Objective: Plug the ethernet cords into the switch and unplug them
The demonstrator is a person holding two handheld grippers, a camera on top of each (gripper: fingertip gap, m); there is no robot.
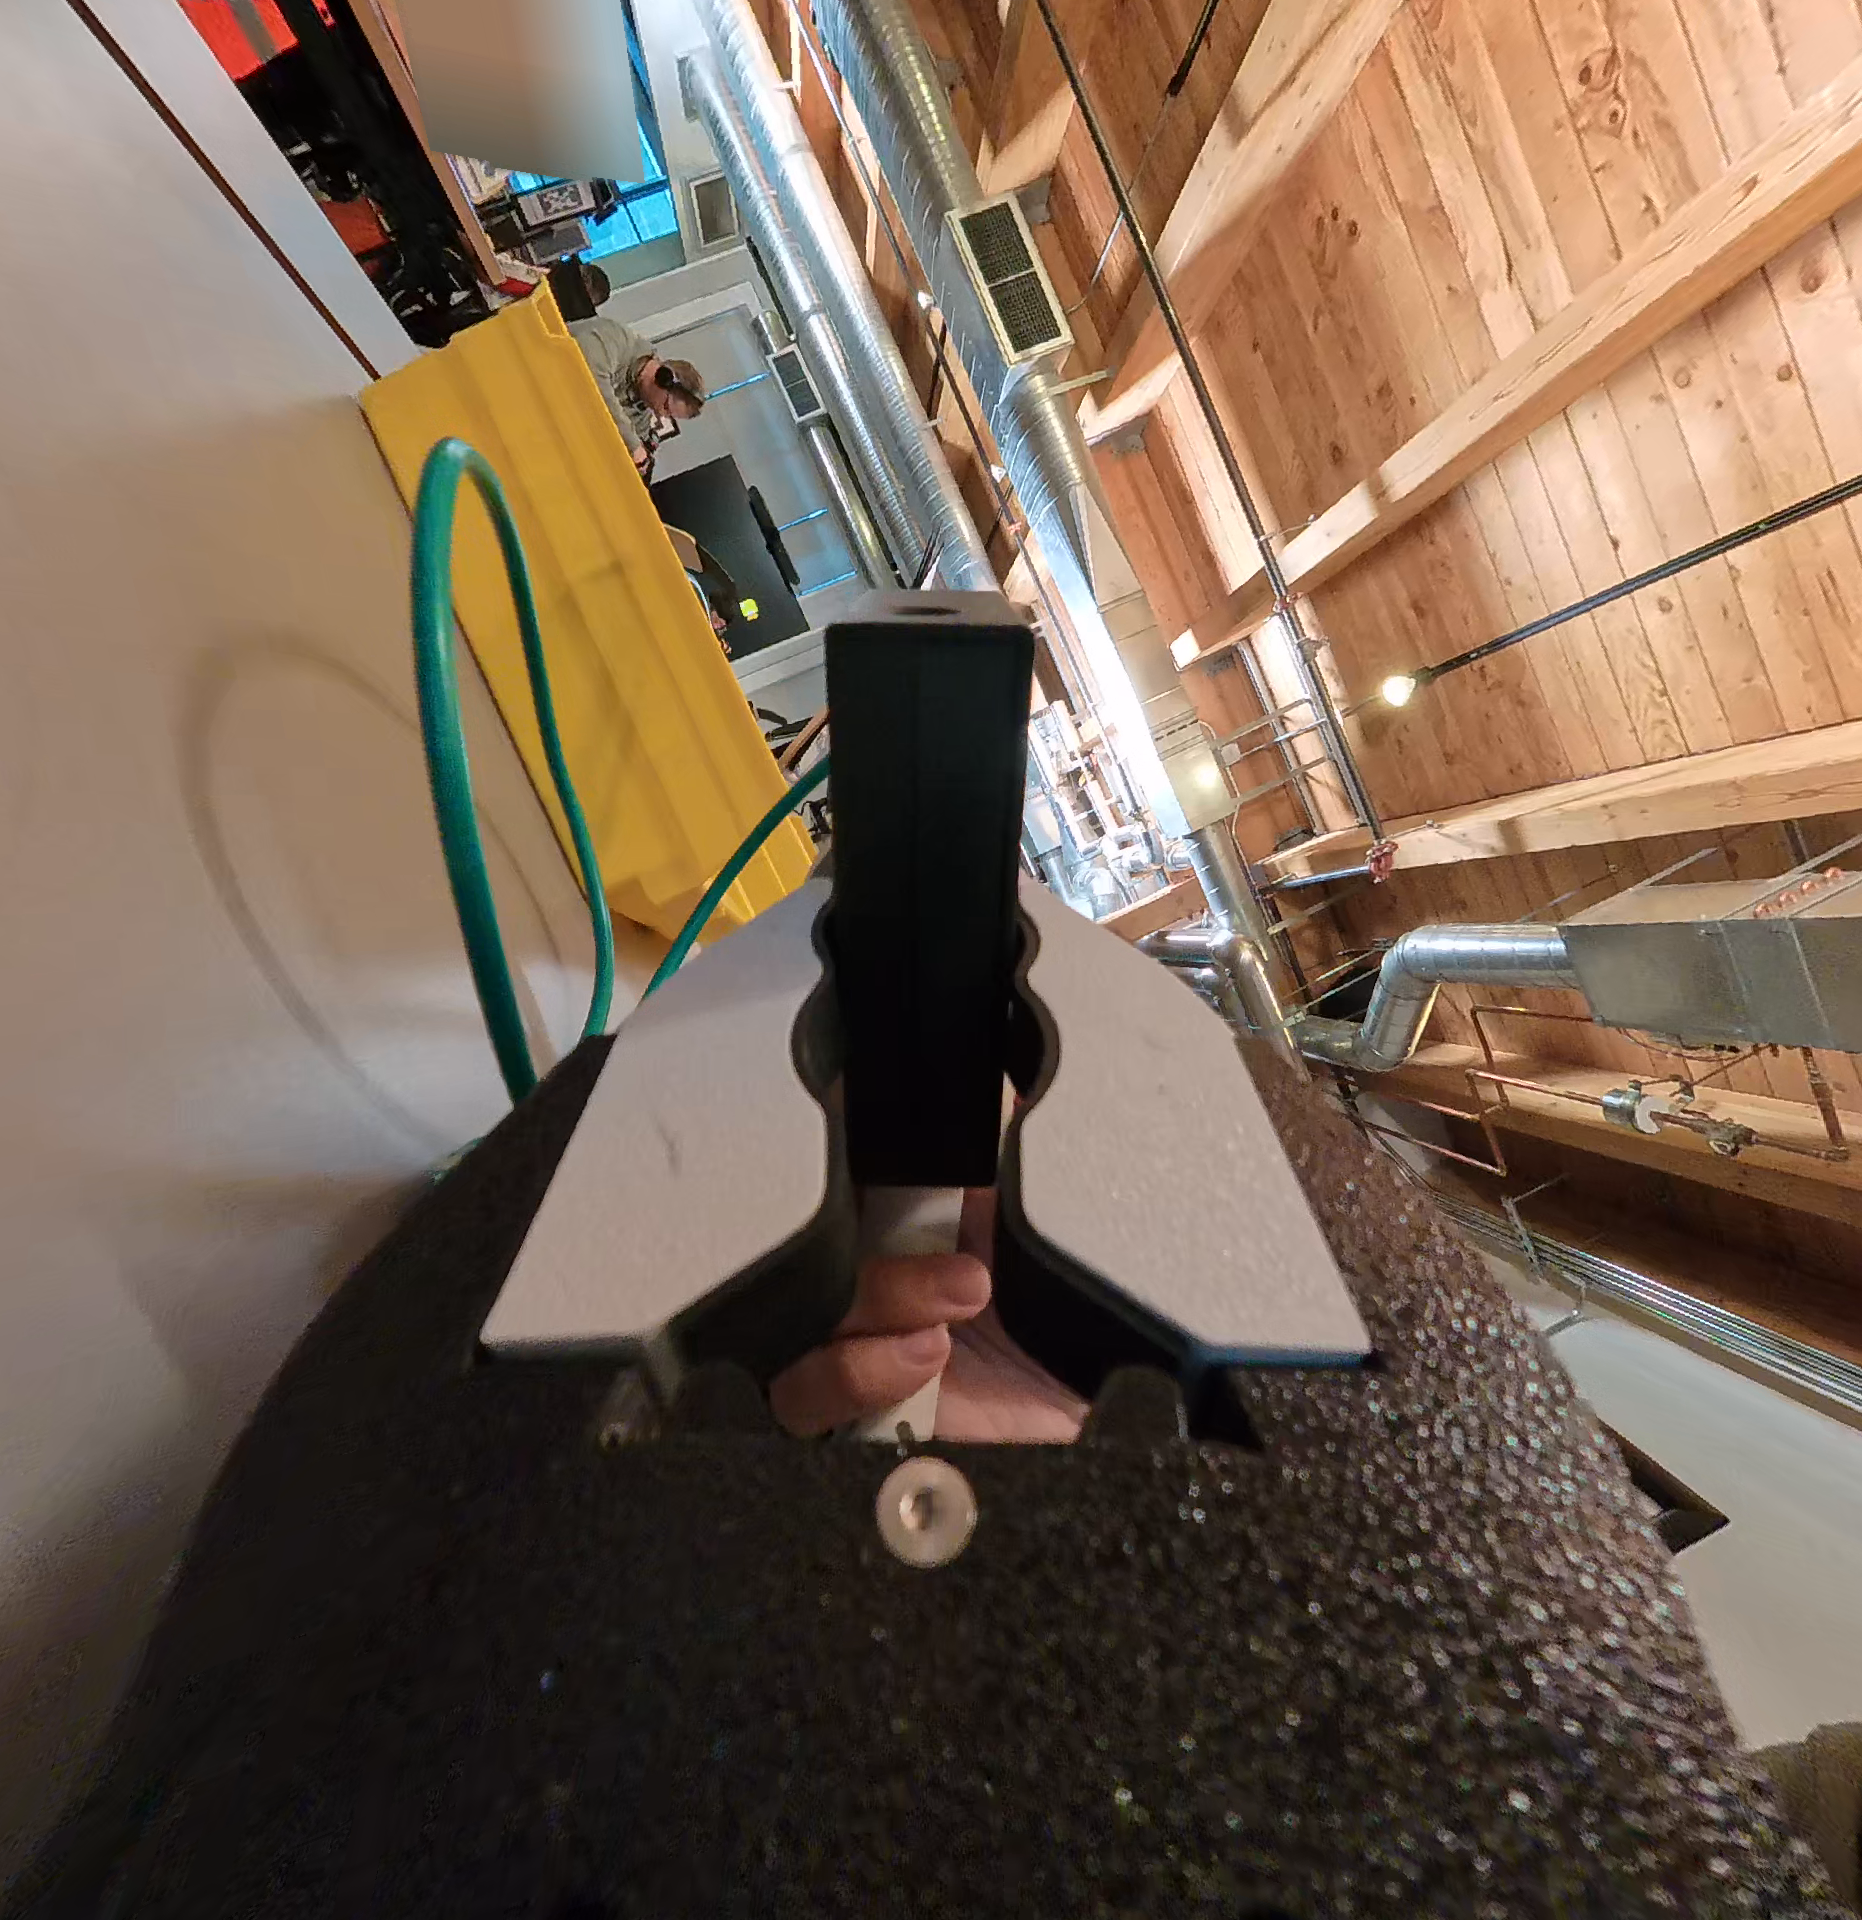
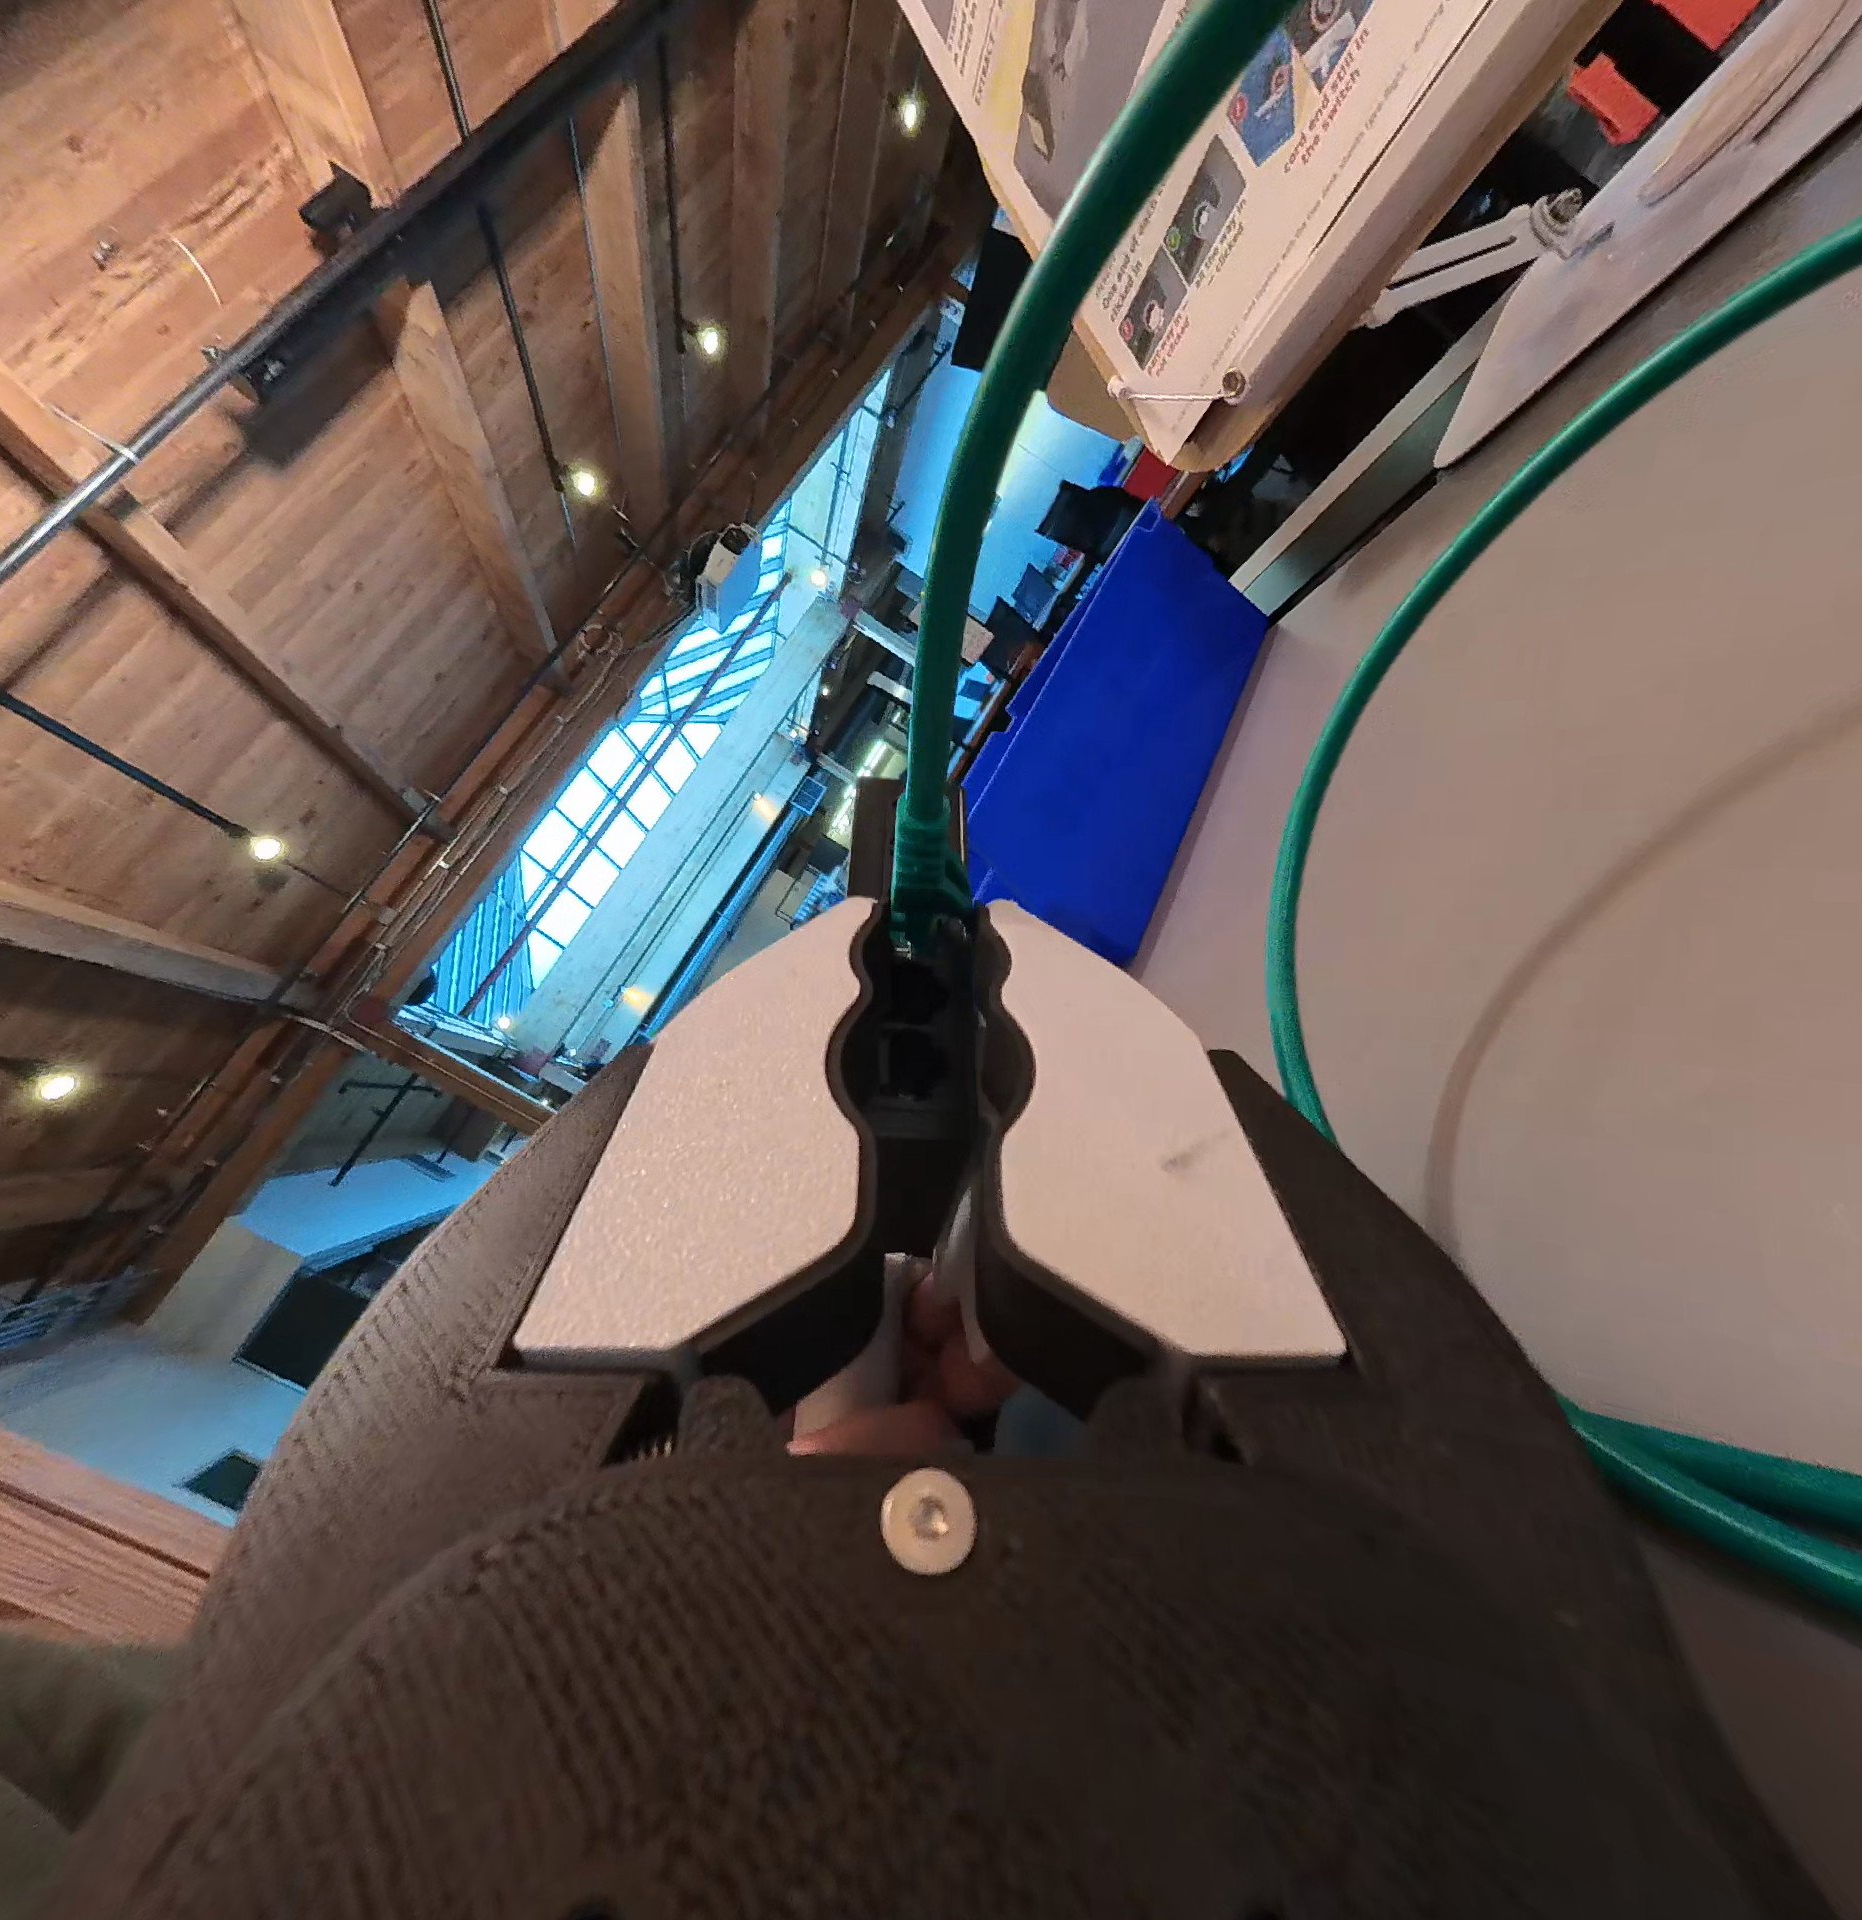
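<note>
In the left wrist view my left gripper is shut on the black switch, which stands up between the grey fingers with its plain side towards the camera. A green ethernet cord loops up behind it on the left. In the right wrist view my right gripper is shut on the switch, port side showing. A green plug sits in the far port, and its cord rises away. Two nearer ports are empty. A hand shows behind the jaws in both views.
The white round table carries more green cord looped along its edge. A blue bin and an instruction board lie beyond it. A yellow bin stands past the table; people work farther off.
</note>
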